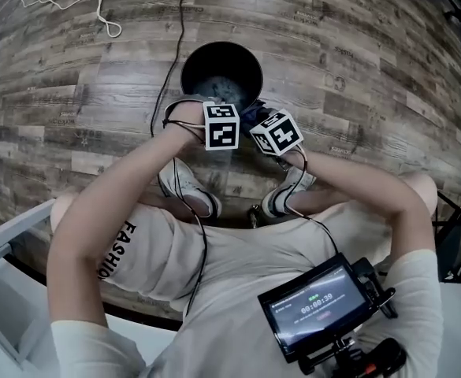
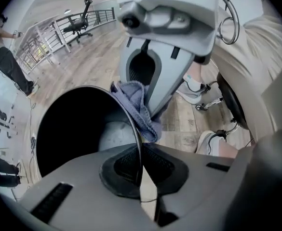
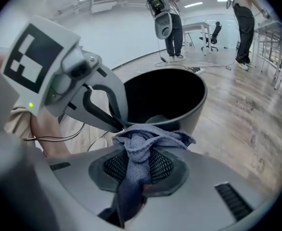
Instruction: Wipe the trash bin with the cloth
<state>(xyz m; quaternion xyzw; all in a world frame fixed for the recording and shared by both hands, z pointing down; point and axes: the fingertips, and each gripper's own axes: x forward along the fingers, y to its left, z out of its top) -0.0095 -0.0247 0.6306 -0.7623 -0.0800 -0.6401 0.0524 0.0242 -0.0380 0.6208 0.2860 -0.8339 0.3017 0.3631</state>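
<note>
The left gripper (image 2: 140, 172) pinches the rim of the bin (image 2: 68, 129), steadying it on the floor (image 1: 356, 69). The right gripper (image 3: 137, 174) has its jaws clamped on the cloth (image 3: 141, 143), which sits at the rim. This looks like the wiping step, and next the cloth likely needs pressing along the wall.

Readable marks: one shirt word, a small screen's digits, coded squares.
On the near side of the black round trash bin (image 1: 185, 69), the person's pale cotton T-shirt (image 1: 238, 282) carries the word "FASHION" in dark capitals down one side. Nearer still, a small dark rectangular screen (image 1: 317, 302) shows a row of clock-like digits and lines of text, too small to read. Just beside the bin's near rim, one white cube (image 1: 221, 125) and a second white cube (image 1: 276, 132) bear black-and-white square coded markers, without letters. Faint printed words on the brown wood-plank floor (image 1: 332, 53) around the bin cannot be read.
</note>
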